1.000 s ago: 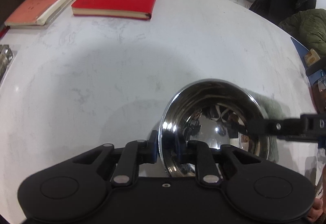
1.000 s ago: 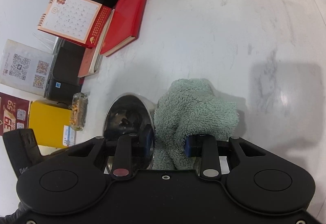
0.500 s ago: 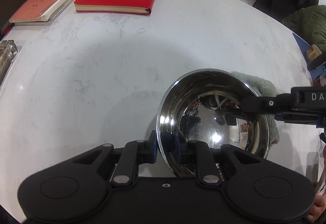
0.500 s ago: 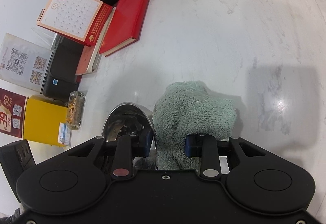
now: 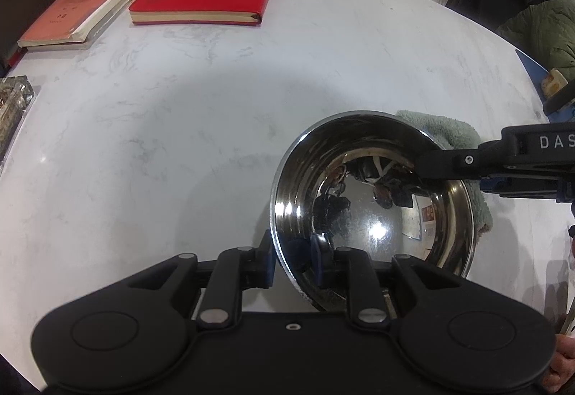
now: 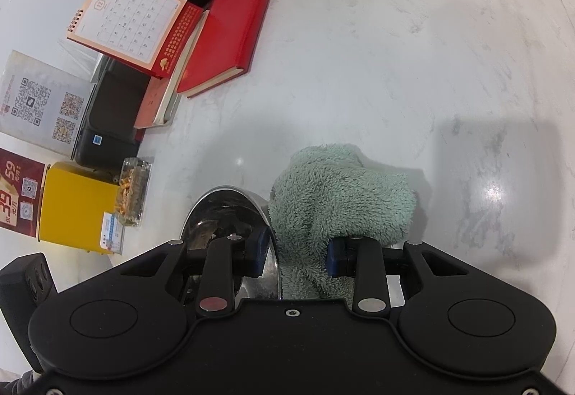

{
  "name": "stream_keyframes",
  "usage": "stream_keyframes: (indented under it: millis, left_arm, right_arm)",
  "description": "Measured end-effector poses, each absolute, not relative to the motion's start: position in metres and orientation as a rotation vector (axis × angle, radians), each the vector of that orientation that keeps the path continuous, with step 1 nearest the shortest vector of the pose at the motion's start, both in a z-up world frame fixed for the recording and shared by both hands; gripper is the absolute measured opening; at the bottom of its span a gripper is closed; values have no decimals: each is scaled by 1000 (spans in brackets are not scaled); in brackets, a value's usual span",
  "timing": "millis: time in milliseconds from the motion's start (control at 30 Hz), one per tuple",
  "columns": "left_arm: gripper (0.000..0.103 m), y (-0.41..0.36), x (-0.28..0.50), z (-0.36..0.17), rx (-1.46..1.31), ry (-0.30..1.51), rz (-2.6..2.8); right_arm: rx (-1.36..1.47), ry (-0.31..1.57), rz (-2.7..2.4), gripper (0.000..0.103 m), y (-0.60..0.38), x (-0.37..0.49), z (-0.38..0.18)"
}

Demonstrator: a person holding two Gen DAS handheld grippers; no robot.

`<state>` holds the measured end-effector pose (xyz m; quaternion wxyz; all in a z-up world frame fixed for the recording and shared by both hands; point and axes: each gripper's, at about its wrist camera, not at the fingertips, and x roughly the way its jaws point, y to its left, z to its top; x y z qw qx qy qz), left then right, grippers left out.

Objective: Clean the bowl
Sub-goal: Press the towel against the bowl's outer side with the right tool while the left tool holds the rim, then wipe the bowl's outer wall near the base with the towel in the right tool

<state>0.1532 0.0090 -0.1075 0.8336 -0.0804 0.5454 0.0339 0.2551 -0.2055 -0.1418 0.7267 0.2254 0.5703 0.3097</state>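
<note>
Marble table [image 5: 179,115], empty steel bowl [image 5: 373,226]

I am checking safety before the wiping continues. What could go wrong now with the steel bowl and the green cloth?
1. The left tool pinches only the thin rim of the shiny round steel bowl; the smooth metal could slip or tip.
2. The right tool clamps the fluffy green cloth against the bowl's wall, mostly outside, so the inside may stay unwiped.

Matte black left gripper [image 5: 293,260]: 2 blue-padded fingers [image 5: 266,264], silver screws; right gripper [image 6: 298,253] lettered "DAS".
</note>
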Motion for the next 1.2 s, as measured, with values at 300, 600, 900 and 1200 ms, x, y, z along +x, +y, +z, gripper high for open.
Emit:
stream_keyframes:
  millis: [300, 600, 900, 1200]
  left_arm:
    - [21, 6, 153, -108, -165, 1139, 92]
    - [22, 4, 151, -107, -152, 1132, 86]
    - [22, 3, 150, -107, -140, 1131, 82]
    - [22, 1, 149, -107, -130, 1127, 84]
  right_arm:
    - [519, 1239, 659, 31, -212, 231, -140]
    - [619, 1256, 620, 31, -227, 203, -151]
    - [620, 1251, 609, 31, -226, 202, -150]
    - [614, 1250, 610, 31, -226, 202, -149]
